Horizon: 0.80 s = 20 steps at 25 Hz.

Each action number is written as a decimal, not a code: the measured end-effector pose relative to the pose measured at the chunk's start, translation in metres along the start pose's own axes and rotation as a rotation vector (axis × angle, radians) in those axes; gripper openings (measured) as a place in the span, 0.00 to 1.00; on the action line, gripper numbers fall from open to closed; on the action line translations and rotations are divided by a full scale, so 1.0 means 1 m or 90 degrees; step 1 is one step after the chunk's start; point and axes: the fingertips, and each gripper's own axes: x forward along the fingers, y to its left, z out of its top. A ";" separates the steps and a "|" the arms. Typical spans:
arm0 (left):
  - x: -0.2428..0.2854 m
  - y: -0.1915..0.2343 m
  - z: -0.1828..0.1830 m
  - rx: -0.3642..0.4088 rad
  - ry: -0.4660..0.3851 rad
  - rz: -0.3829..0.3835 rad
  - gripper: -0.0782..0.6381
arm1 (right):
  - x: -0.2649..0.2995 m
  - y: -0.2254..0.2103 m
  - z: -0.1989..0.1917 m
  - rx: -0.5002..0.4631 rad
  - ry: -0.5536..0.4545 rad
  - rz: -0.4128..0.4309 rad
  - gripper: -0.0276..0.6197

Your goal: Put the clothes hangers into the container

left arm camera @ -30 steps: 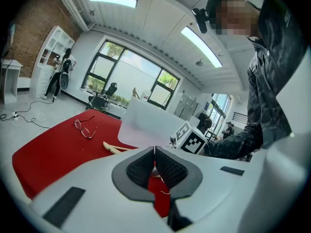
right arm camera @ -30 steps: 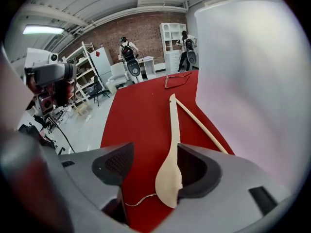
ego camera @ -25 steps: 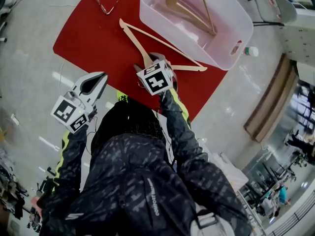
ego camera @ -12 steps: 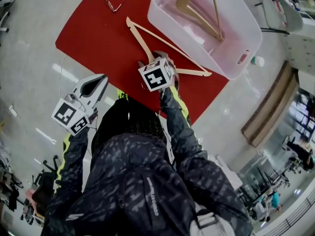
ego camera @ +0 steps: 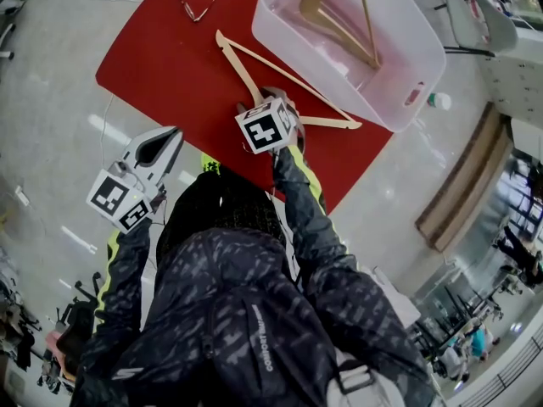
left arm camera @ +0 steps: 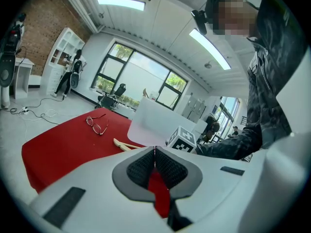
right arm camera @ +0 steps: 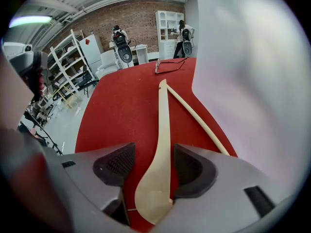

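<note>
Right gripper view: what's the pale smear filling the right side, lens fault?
Right gripper view: likely no fault, the pale container wall sits too close to focus; wooden hanger and red mat are sharp. Left gripper view: windows near blown out, fisheye bends the ceiling lights. Head view: fisheye curve, glare streaks on the floor.

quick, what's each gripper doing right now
Left gripper: closed, empty.
Right gripper: open, fingers just closing in around the wooden hanger, not gripping it yet.
</note>
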 end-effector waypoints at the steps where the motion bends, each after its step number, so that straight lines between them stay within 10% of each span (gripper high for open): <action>1: 0.000 -0.002 0.001 0.003 0.000 -0.003 0.13 | -0.001 0.000 -0.001 0.000 0.003 0.000 0.42; 6: 0.001 -0.009 0.008 0.016 -0.003 -0.008 0.13 | -0.006 -0.001 -0.007 0.015 0.013 -0.001 0.21; 20: -0.011 -0.010 0.008 0.030 -0.008 -0.014 0.13 | -0.017 0.002 -0.013 0.044 -0.013 -0.035 0.19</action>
